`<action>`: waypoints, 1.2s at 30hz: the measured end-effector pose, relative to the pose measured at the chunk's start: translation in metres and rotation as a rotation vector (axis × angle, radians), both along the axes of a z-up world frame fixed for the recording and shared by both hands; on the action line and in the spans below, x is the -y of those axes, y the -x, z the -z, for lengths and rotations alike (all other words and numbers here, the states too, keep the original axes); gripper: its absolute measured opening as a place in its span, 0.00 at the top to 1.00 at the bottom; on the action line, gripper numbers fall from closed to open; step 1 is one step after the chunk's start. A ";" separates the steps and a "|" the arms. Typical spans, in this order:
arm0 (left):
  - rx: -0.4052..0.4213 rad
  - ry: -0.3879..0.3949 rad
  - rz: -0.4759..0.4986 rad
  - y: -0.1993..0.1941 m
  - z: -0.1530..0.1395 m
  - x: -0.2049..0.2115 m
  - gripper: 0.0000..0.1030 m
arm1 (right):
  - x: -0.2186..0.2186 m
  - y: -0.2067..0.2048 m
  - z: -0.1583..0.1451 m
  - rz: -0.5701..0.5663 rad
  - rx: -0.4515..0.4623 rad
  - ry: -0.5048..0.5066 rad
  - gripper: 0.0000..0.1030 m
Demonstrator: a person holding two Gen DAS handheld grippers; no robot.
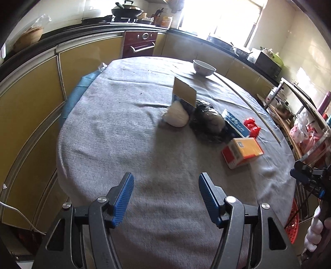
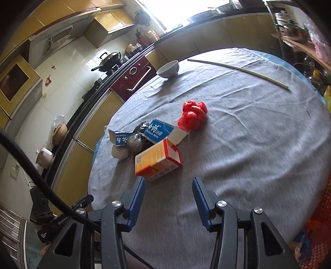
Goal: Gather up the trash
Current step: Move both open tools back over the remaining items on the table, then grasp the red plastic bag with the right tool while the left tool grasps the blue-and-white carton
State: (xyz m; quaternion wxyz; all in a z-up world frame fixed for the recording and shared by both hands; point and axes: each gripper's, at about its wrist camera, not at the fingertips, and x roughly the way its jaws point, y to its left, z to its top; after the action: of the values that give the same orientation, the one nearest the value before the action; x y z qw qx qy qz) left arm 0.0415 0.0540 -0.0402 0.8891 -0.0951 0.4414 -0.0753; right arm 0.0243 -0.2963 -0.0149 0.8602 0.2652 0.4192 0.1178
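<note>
Fingers apart, empty: left gripper point(image 1: 165, 198) wider; right gripper point(image 2: 168, 203) opening.

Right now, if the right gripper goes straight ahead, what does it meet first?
Most likely the orange and red box, which lies just beyond the open, empty fingers of the right gripper, slightly left of centre. Depth is unclear; it might touch the grey tablecloth first.

I stand in a kitchen; yellow cabinets point(image 1: 26, 87) curve under a dark counter point(image 1: 62, 33); a maroon oven point(image 1: 140, 43) sits below the wok point(image 1: 127, 10); a bright window point(image 1: 219, 16) floods white tiled walls point(image 2: 68, 62); a grey-clothed table point(image 1: 115, 134) fills my view.
</note>
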 end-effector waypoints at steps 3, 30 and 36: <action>-0.007 -0.004 -0.007 -0.007 0.003 -0.001 0.36 | -0.003 -0.013 0.006 -0.008 -0.023 -0.033 0.50; -0.025 0.084 0.025 -0.140 -0.043 0.012 0.36 | 0.011 -0.119 0.016 0.037 -0.026 0.039 0.50; -0.101 0.133 0.003 -0.186 -0.044 0.012 0.32 | 0.020 -0.158 0.035 0.092 -0.105 0.038 0.50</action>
State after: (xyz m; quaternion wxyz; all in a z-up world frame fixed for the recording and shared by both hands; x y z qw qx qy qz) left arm 0.2275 0.0420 0.0043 0.8573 -0.1570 0.4797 -0.1011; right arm 0.1824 -0.3168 -0.0495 0.8464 0.2738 0.4534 0.0562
